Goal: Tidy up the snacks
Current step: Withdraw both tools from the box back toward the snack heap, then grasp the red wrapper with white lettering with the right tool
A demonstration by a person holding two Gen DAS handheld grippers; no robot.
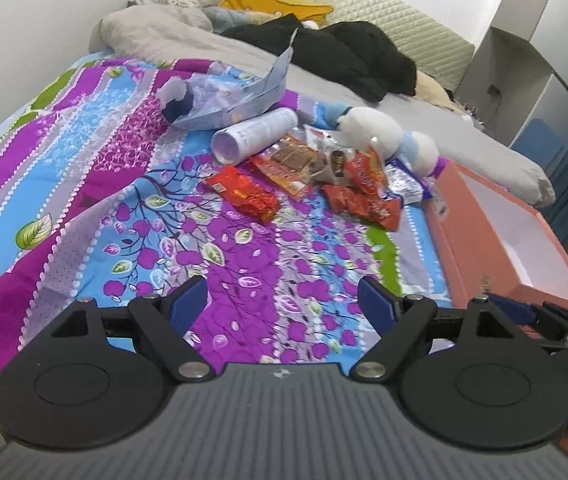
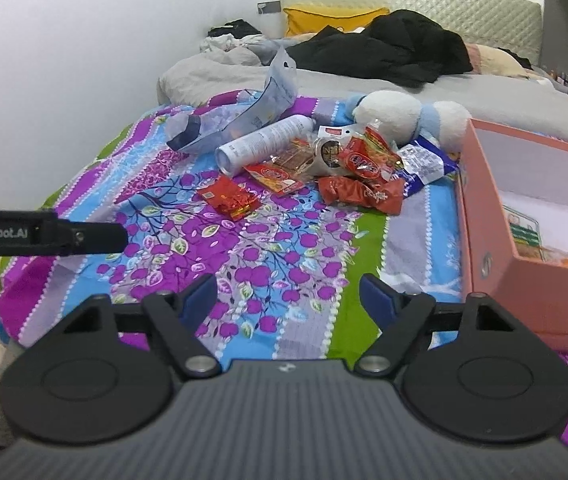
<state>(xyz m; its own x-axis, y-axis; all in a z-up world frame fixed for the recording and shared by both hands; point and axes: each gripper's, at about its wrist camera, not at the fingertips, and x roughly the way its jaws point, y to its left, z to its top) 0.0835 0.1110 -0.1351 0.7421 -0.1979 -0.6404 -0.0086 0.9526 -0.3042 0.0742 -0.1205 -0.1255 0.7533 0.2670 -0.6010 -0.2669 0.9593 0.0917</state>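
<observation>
A heap of snack packets [image 1: 335, 172] [image 2: 339, 164] lies on a patterned purple and blue bedspread [image 1: 220, 248] [image 2: 268, 248]. A small red packet [image 1: 244, 194] [image 2: 230, 198] lies apart at the heap's left. A brown-red packet [image 1: 363, 204] [image 2: 359, 194] lies at the front. A pink cardboard box [image 1: 479, 256] [image 2: 483, 240] stands open on the right with a snack packet [image 2: 527, 232] inside. My left gripper [image 1: 282, 306] is open and empty above the bedspread, short of the heap. My right gripper [image 2: 287, 300] is open and empty, left of the box.
A white spray can [image 1: 252, 134] [image 2: 264, 140], a clear plastic bag [image 1: 224, 100] [image 2: 240, 120] and a white and blue plush toy [image 1: 383, 132] [image 2: 403, 116] lie behind the heap. Black clothes [image 1: 335, 56] [image 2: 387, 50], a grey duvet and a yellow pillow lie farther back. The left gripper's body [image 2: 44, 234] shows at the left.
</observation>
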